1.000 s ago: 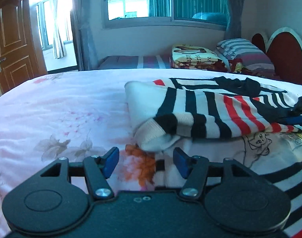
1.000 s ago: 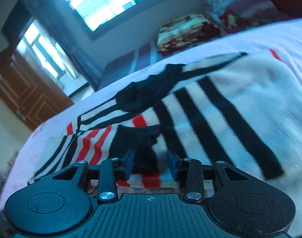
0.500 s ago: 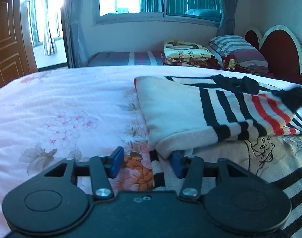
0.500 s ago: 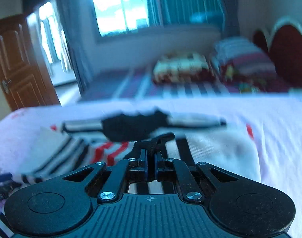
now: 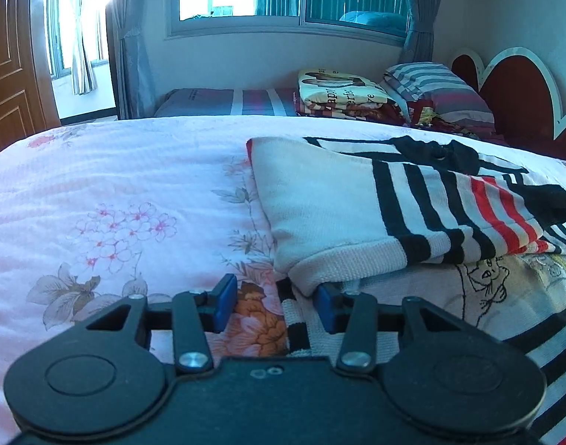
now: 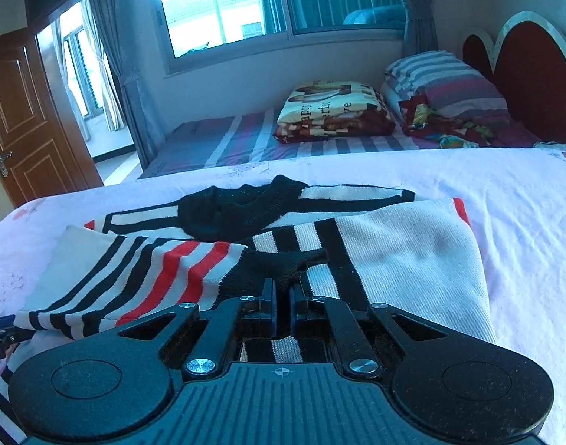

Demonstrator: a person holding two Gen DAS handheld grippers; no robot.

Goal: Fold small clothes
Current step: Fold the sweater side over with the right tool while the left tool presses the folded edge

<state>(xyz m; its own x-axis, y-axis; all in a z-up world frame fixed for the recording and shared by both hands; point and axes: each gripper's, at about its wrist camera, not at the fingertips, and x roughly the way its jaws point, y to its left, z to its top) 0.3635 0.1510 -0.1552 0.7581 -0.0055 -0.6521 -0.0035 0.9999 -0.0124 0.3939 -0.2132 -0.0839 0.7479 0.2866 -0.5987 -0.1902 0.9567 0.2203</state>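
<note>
Right tool (image 6: pixel 281 309) is clamped on the black cuff (image 6: pixel 286 263) of the white knitted sweater with black and red stripes (image 5: pixel 357 215), which lies just ahead across the pink floral bedspread (image 5: pixel 115 193). Left tool (image 5: pixel 273 306), jaws just narrowing yet apart, straddles the sweater's lower edge below the white ribbed cuff (image 5: pixel 320 270), gripping nothing. A second bed with a folded printed blanket (image 6: pixel 331 107) sits under the window.
</note>
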